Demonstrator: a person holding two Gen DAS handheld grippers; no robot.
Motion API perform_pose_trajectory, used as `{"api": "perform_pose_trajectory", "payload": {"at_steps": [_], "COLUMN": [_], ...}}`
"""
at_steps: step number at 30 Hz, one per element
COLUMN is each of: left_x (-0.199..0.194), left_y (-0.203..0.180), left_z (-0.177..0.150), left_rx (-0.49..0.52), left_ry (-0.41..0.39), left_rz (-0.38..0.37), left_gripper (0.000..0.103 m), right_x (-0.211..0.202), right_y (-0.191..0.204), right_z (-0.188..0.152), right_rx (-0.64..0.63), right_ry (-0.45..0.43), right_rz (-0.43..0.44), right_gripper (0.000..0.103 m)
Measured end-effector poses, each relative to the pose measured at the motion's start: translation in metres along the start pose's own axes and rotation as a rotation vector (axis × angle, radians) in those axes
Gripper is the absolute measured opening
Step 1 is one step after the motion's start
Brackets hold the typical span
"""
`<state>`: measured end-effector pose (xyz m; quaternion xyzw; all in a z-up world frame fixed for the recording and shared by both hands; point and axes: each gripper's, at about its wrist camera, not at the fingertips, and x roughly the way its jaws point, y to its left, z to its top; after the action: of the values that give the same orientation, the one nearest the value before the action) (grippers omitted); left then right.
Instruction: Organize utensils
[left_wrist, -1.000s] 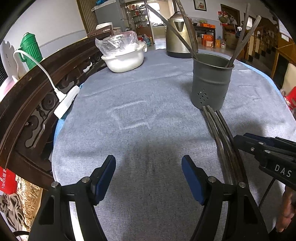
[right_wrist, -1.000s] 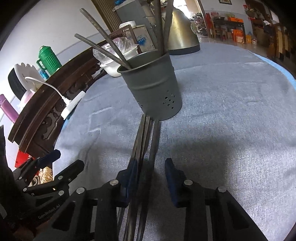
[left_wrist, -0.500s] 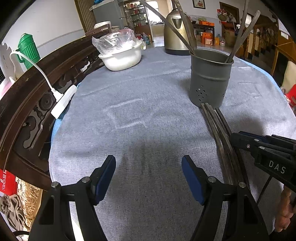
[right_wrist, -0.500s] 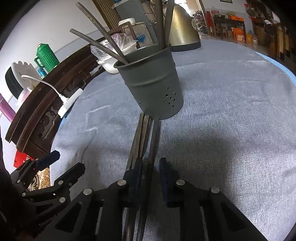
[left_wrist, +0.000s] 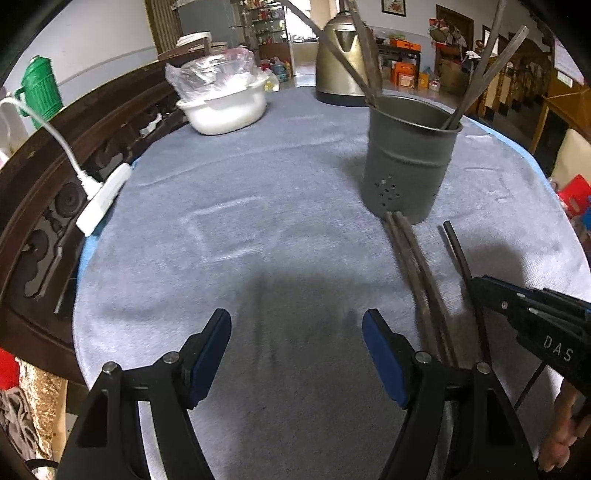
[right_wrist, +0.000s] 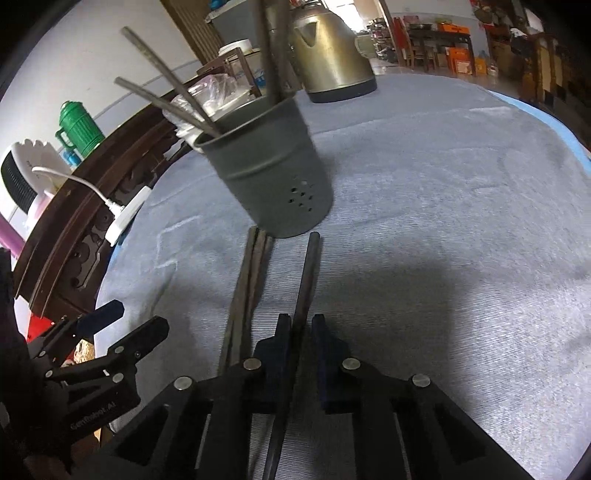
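The right gripper (right_wrist: 299, 332) jaws are closing on one chopstick (right_wrist: 308, 273), now pulled right of the table's remaining pair (right_wrist: 251, 280); the left gripper (left_wrist: 295, 354) jaws are gaping empty

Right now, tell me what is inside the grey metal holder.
Several dark chopsticks stand inside the grey holder, leaning outward over its rim. Their lower ends and the holder's bottom are hidden by its wall.

Open table (left_wrist: 280, 192) ahead of my left gripper (left_wrist: 295, 350), utensil holder (left_wrist: 408, 170) and loose chopsticks (left_wrist: 417, 273) blocking the right, bowl (left_wrist: 225, 110) far back
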<state>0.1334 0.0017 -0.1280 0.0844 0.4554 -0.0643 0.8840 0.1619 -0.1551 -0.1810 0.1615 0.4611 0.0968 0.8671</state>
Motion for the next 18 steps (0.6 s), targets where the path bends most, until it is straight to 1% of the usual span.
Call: {"api": "perform_pose_trajectory", "payload": {"at_steps": [2,7,8,11,18], "left_x": [0.005,0.019,0.022,0.031,0.035], "left_y": [-0.004,-0.022,-0.025,-0.034,-0.036], "left_z": [0.004,0.012,0.012,0.014,0.025], "left_rx": [0.007,0.041,0.053,0.085,0.082], "left_ry": [0.008,0.041,0.049,0.072,0.088], "left_rz": [-0.013,-0.081,-0.091,-0.083,-0.133], "left_gripper": [0.074,0.074,0.074,0.074,0.074], "right_x": [-0.002,-0.002,0.0,0.0,-0.002], "right_y": [-0.005,-0.01,-0.01,-0.012,-0.02], "right_z": [-0.001,-0.001,-0.002,-0.004,-0.004], "right_rx": [0.008,0.024,0.021,0.017,0.046], "right_ry": [-0.003,0.008,0.018,0.016,0.022], "right_rz": [-0.001,0.02,0.01,0.015,0.055], "right_gripper": [0.014,0.014,0.013,0.013,0.012]}}
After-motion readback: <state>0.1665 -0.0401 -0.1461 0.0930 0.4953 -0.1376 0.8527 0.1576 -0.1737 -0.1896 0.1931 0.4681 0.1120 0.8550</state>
